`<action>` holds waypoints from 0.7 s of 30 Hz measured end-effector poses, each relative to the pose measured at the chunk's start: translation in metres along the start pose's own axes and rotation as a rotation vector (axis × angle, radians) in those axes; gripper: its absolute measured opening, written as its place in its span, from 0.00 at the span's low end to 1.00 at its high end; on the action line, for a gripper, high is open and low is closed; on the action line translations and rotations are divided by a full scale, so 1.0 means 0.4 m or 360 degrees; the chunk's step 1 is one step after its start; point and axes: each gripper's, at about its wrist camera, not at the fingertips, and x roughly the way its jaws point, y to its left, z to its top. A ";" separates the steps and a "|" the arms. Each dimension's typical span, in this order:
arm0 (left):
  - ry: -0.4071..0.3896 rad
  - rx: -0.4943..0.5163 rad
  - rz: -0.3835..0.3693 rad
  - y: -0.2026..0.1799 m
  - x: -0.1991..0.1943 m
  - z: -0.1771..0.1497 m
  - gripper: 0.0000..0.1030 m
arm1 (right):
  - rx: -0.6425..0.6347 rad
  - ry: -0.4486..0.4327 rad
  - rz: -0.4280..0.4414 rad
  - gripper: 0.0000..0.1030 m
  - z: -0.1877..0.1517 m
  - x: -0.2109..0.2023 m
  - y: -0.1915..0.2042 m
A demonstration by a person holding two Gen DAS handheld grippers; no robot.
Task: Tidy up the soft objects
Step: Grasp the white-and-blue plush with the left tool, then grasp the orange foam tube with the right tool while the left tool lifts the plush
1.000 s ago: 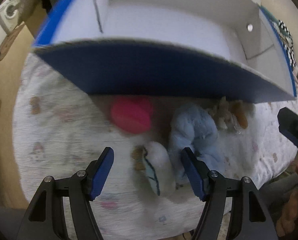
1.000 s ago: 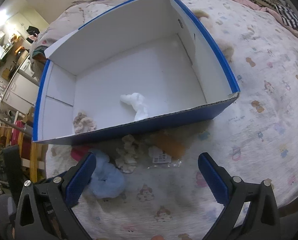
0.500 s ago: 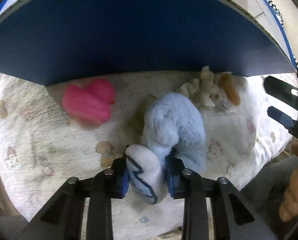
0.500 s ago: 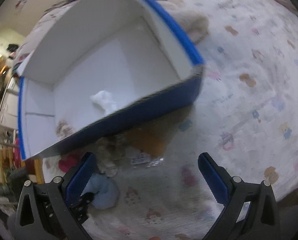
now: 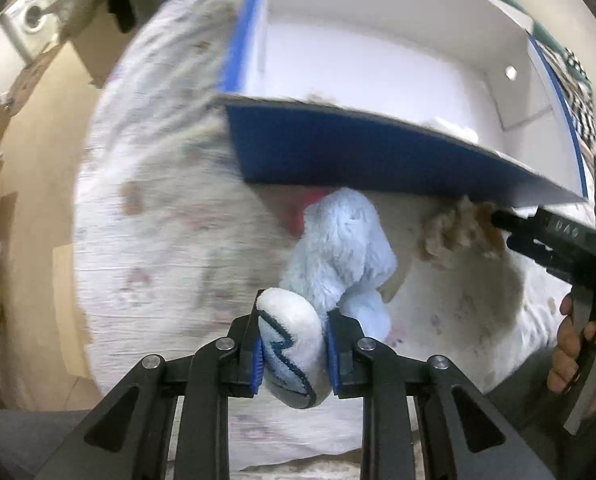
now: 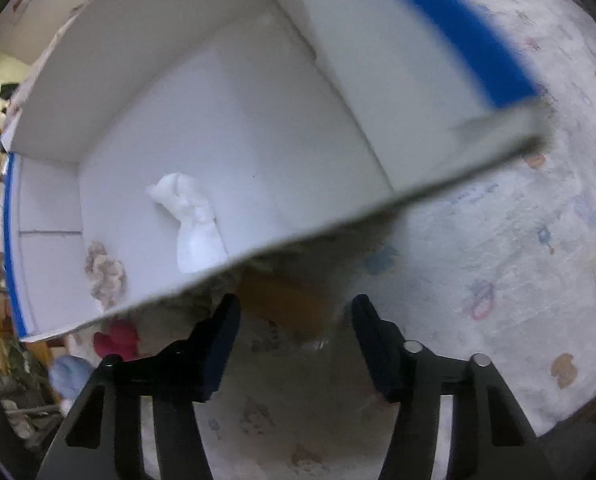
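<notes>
My left gripper [image 5: 293, 344] is shut on the white foot of a light blue plush toy [image 5: 342, 252] and holds it lifted in front of the blue box [image 5: 338, 152]. The box's white inside holds a white soft toy [image 6: 191, 216] and a beige fuzzy toy [image 6: 105, 274]. My right gripper [image 6: 295, 320] is open, its fingers on either side of an orange-brown soft object [image 6: 285, 304] that lies against the box's near wall. It shows at the right of the left wrist view [image 5: 538, 228] beside a beige fuzzy toy [image 5: 454, 232]. A pink toy [image 6: 117, 338] lies by the box.
The box and toys rest on a white printed bedsheet [image 6: 518, 240]. The bed's edge and a wooden floor [image 5: 33, 128] are at the left. A washing machine [image 5: 25, 24] stands far back left. The person's hand [image 5: 578, 340] holds the right gripper's handle.
My left gripper shut on the blue plush's foot and has lifted it. My right gripper moved down to the orange-brown object by the box wall and narrowed around it.
</notes>
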 end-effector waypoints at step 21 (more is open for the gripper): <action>-0.0083 -0.0099 0.0076 0.069 -0.008 -0.005 0.21 | -0.0053 -0.0091 0.0143 0.06 -0.042 -0.081 0.011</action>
